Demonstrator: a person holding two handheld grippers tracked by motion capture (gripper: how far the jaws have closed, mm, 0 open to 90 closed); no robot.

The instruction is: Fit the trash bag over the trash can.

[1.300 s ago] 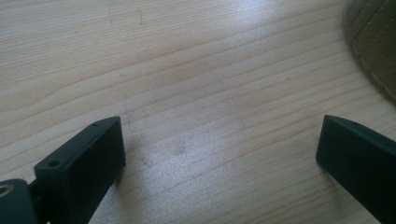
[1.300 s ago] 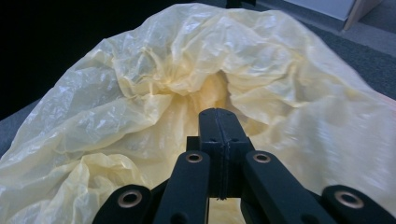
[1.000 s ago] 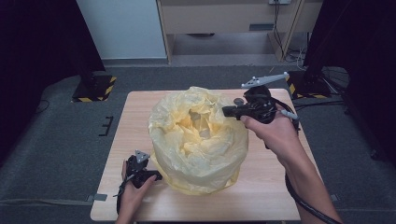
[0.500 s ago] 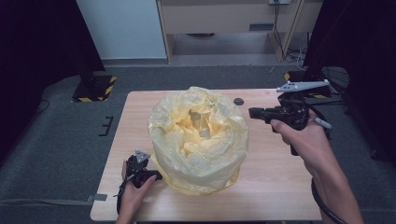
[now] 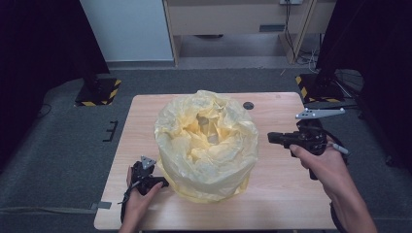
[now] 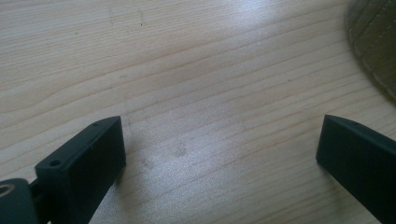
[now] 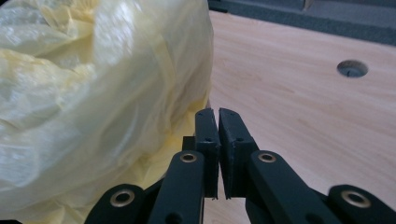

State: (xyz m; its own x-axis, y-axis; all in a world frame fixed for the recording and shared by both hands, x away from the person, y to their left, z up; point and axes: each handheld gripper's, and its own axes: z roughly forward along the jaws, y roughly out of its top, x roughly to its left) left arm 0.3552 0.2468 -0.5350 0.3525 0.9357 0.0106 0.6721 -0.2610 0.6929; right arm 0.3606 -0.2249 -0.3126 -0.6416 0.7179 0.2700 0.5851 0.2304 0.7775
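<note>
Nearest the person, at the front left of the pale wooden table (image 5: pixel 145 111), the left gripper (image 5: pixel 164 183) rests low with its tips just beside the base of the crumpled, translucent yellow plastic bag (image 5: pixel 206 145). Seen in the left gripper view, its two black jaws stand wide apart over bare wood grain, holding nothing, with a curved olive-brown edge at the upper right corner. Farther in, the yellow bag sits bulky at the middle of the table, its mouth open at the top. Beside it to the right, the right gripper (image 5: pixel 272 138) hangs level above the tabletop, pointing at the bag's side and near it but apart. Its jaws are almost together, a thin slit between them, gripping nothing. Beyond the bag, a small round dark hole (image 5: pixel 248 105) lies in the table's far part.
</note>
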